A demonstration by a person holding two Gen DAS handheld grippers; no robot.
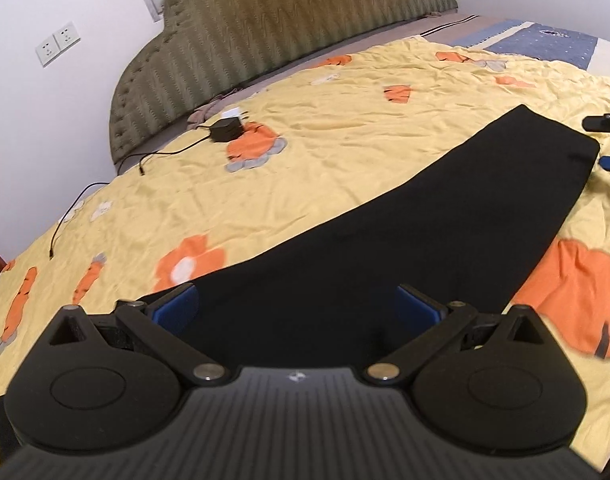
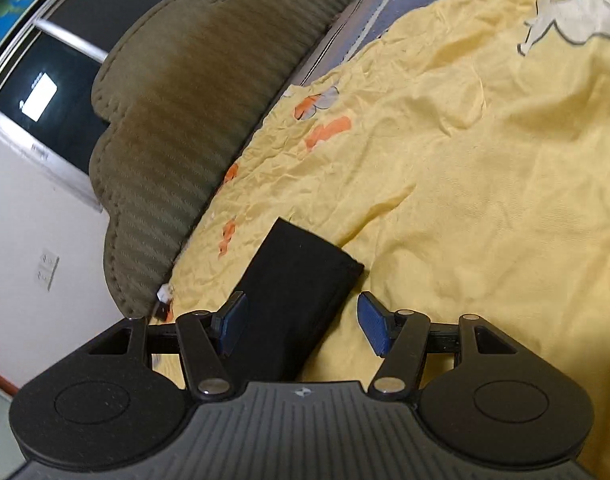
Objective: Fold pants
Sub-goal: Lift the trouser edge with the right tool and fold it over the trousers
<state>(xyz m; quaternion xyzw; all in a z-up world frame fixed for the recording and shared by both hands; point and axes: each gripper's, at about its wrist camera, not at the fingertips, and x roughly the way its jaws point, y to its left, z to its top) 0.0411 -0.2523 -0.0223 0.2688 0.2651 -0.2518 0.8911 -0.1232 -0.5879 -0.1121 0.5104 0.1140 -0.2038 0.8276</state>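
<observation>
The black pants (image 1: 425,216) lie flat on the yellow bed sheet (image 1: 305,140); their near end is hidden behind the left tongs (image 1: 297,308). Both left and right tongs (image 2: 303,326) are spread, gripping nothing.

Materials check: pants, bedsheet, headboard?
Pants: black matte fabric, likely a smooth knit; no sheen, lies flat with clean edges. Bedsheet: thin yellow woven cloth, probably cotton; fine wrinkles, printed orange flowers. Headboard: padded olive upholstery, corduroy-like; ribbed stripes, stitched scalloped border.
</observation>
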